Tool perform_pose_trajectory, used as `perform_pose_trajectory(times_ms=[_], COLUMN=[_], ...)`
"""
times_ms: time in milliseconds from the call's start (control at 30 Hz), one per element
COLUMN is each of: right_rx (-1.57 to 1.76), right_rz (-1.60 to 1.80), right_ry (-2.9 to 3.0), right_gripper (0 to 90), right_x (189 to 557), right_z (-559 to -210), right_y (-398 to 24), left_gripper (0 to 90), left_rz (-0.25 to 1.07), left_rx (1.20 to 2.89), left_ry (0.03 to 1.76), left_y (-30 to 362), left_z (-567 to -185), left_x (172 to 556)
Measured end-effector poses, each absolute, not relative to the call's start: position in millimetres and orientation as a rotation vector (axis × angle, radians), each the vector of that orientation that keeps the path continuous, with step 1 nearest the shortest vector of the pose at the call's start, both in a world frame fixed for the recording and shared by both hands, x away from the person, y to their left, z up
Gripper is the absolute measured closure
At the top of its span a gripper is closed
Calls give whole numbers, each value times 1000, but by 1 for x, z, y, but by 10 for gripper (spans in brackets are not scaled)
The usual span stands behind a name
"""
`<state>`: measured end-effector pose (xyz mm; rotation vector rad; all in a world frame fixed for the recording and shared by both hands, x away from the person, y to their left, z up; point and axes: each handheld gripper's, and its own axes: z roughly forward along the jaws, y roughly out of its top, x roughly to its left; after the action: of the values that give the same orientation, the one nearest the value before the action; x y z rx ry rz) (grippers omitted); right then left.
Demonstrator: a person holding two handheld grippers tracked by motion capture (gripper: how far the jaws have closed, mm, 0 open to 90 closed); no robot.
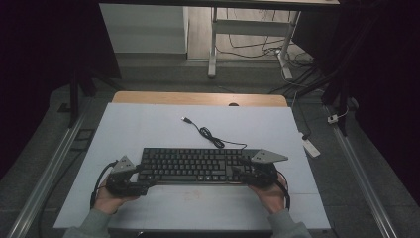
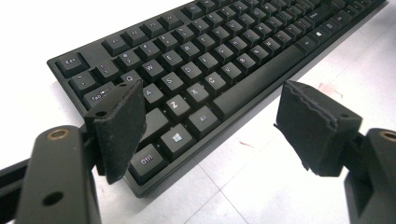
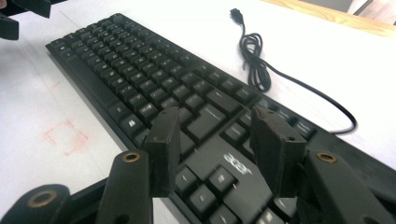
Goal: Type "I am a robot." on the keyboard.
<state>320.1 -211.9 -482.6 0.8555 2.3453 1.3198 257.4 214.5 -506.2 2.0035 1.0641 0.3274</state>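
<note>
Two claws were mine, one at each end of the black keyboard, which lay across the near half of the white table. From above, my left claw sat at the keyboard's eight o'clock corner and my right claw at its four o'clock end. The left claw's camera showed what the high view could not: jaws spread wide, one pad over the Tab and Ctrl keys, the other over bare table, nothing pinched. My right claw's camera showed its jaws parted above the arrow keys, gripping nothing. The keyboard's cable coiled away at one o'clock, its plug lying loose.
</note>
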Motion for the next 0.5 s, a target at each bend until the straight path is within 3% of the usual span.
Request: perform_pose_trajectory(times_ms=[500], right_rx=[880], right_rz=[1266], right_ry=[2271], right_gripper=[476], right_x=[301], right_z=[-488], right_y=[-267], left_gripper=[238], left_rz=[313], left_rx=[1988], left_ry=[1075], left_y=[219], left_z=[-507], left_x=[255])
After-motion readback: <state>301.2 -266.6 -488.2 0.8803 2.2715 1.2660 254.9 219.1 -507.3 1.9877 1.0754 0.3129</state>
